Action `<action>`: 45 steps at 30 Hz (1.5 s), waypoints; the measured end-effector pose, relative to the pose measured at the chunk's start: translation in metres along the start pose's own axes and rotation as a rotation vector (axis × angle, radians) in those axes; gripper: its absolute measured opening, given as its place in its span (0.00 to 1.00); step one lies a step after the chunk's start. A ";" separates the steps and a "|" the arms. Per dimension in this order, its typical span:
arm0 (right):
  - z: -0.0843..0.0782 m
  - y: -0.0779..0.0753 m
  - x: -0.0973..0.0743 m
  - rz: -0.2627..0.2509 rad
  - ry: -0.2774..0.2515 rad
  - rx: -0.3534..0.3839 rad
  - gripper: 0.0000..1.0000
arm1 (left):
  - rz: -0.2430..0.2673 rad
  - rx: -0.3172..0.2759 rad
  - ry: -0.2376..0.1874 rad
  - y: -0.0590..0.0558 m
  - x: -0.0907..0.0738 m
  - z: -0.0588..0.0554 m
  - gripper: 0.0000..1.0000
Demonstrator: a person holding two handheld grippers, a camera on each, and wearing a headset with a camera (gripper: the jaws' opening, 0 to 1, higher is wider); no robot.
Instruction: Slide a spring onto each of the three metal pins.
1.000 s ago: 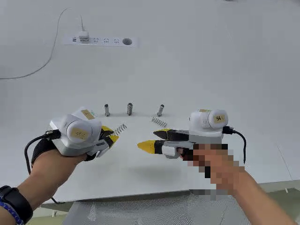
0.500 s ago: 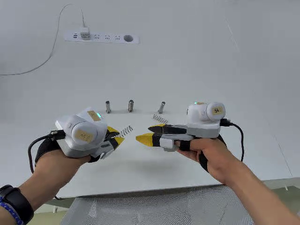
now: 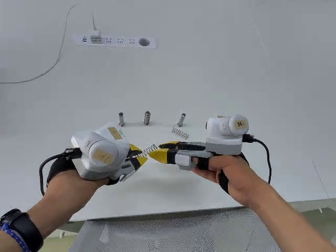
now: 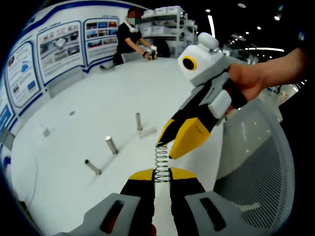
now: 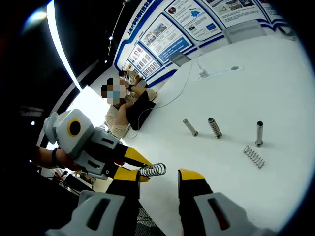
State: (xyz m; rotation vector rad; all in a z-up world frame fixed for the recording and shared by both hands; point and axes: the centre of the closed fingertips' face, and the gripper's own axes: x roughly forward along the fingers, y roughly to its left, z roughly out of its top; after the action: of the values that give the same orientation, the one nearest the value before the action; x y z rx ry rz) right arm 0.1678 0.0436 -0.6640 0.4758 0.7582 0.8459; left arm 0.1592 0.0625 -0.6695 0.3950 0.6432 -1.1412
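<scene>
— What's on the table (image 3: 236, 63)?
— Standing in a row: left pin (image 3: 122, 119), middle pin (image 3: 147, 117), right pin (image 3: 181, 119). A spring (image 3: 180, 133) lies near the right one.
— And at the far edge?
— A power strip (image 3: 114, 41), its cable (image 3: 52, 65) trailing left.

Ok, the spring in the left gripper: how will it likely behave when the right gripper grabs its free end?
The spring juts straight from the left gripper, pinched at one end without sagging, so probably light and stiff. Its thin open coils would likely bow or squash under a hard pinch. Being round wire, it may slip as the right gripper closes.
</scene>
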 end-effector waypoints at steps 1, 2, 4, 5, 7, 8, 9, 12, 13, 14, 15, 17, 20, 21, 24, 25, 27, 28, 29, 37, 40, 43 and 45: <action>0.000 0.001 0.000 0.003 -0.001 0.002 0.31 | -0.004 0.006 -0.002 -0.001 0.000 0.001 0.10; 0.000 0.002 0.000 0.009 -0.001 0.008 0.30 | -0.010 0.014 -0.005 -0.002 0.000 0.002 0.10; 0.000 0.006 0.000 0.032 0.003 0.022 0.25 | -0.014 0.027 -0.004 -0.003 0.001 0.003 0.10; 0.000 0.007 0.000 0.039 0.002 0.025 0.24 | -0.021 0.038 -0.001 -0.005 0.001 0.002 0.10; 0.000 0.009 0.001 0.045 0.002 0.026 0.23 | -0.028 0.052 -0.002 -0.007 0.001 0.003 0.10; 0.000 0.009 0.001 0.046 0.004 0.028 0.23 | -0.031 0.059 0.000 -0.008 0.001 0.002 0.10; 0.000 0.009 0.000 0.047 0.007 0.030 0.22 | -0.034 0.064 0.004 -0.008 0.001 0.002 0.10; 0.000 0.010 -0.001 0.052 0.007 0.035 0.18 | -0.040 0.087 0.012 -0.010 0.001 0.000 0.10; 0.000 0.010 -0.002 0.055 0.008 0.040 0.18 | -0.044 0.093 0.013 -0.010 0.001 0.000 0.10; 0.000 0.011 -0.002 0.058 0.009 0.043 0.17 | -0.045 0.099 0.015 -0.010 0.002 0.000 0.10; 0.000 0.011 -0.003 0.059 0.011 0.044 0.17 | -0.047 0.108 0.016 -0.011 0.002 0.000 0.10; -0.001 0.010 -0.004 0.056 0.016 0.043 0.16 | -0.052 0.114 0.015 -0.011 0.002 0.001 0.10; 0.001 0.011 -0.005 0.058 0.018 0.043 0.15 | -0.056 0.120 0.013 -0.012 0.002 0.002 0.10; 0.001 0.011 -0.006 0.058 0.020 0.042 0.14 | -0.057 0.120 0.013 -0.012 0.003 0.002 0.10; 0.001 0.013 -0.007 0.062 0.038 0.036 0.13 | -0.063 0.137 0.014 -0.013 0.003 0.002 0.10; 0.001 0.013 -0.008 0.064 0.049 0.031 0.13 | -0.067 0.157 0.014 -0.014 0.004 0.003 0.10; 0.001 0.013 -0.009 0.065 0.065 0.018 0.13 | -0.067 0.168 0.012 -0.014 0.004 0.004 0.10; 0.002 0.012 -0.009 0.062 0.070 0.013 0.13 | -0.069 0.166 0.009 -0.014 0.005 0.004 0.10; 0.002 0.012 -0.009 0.061 0.074 0.012 0.13 | -0.070 0.162 0.006 -0.013 0.005 0.005 0.10; 0.005 0.017 -0.010 0.068 0.148 -0.141 0.12 | -0.104 0.089 -0.042 -0.013 0.007 0.008 0.10; 0.006 0.020 -0.012 0.074 0.195 -0.200 0.12 | -0.120 0.066 -0.067 -0.013 0.005 0.010 0.10; 0.007 0.022 -0.014 0.077 0.240 -0.268 0.12 | -0.132 0.065 -0.081 -0.015 0.005 0.013 0.10; 0.010 0.026 -0.015 0.081 0.258 -0.295 0.12 | -0.140 0.068 -0.094 -0.016 0.005 0.016 0.10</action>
State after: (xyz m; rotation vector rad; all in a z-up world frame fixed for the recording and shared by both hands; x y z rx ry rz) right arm 0.1563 0.0460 -0.6349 0.1356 0.8365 1.0885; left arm 0.1502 0.0437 -0.6601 0.3561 0.5578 -1.3101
